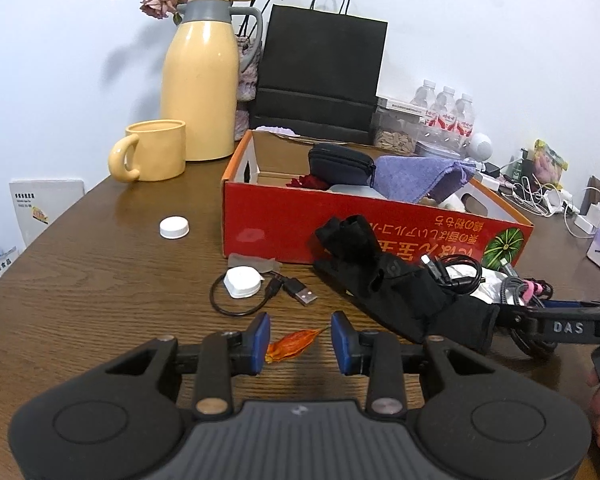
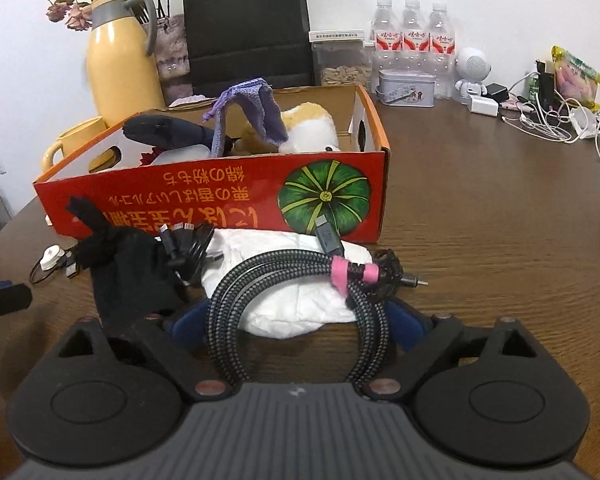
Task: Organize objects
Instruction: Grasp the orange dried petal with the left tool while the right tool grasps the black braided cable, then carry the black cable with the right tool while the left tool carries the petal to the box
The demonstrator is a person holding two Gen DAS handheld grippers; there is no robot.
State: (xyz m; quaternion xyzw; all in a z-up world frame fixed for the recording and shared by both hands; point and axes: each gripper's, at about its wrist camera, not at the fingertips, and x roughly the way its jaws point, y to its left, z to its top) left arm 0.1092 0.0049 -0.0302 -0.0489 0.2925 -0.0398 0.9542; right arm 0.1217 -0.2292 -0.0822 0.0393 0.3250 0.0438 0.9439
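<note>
From the left wrist camera, the left gripper (image 1: 300, 338) hovers low over the wooden table (image 1: 100, 272) with its blue pads spread wide and nothing between them but a dried orange petal (image 1: 290, 346), which lies on the tabletop just beside the left pad. It grips nothing. The red cardboard box (image 1: 340, 224) stands ahead and slightly to the right, its long side facing the camera. A small white plug on a thin black cable (image 1: 242, 282) lies just ahead of the fingers, and a white bottle cap (image 1: 174, 227) sits further off to the left. A black glove (image 1: 384, 280) runs diagonally away to the right, towards the other gripper.

From the right wrist camera, the right gripper (image 2: 296, 326) straddles a coiled braided cable (image 2: 300, 292) bound with a pink strap (image 2: 340, 272). The coil rests on a crumpled white tissue (image 2: 292, 280), its loop opening towards the camera. The blue pads stand wide on either side of the coil, partly hidden; whether they touch it cannot be told. The box lies straight ahead, just behind the coil, so the right hand appears nearer to this item.
</note>
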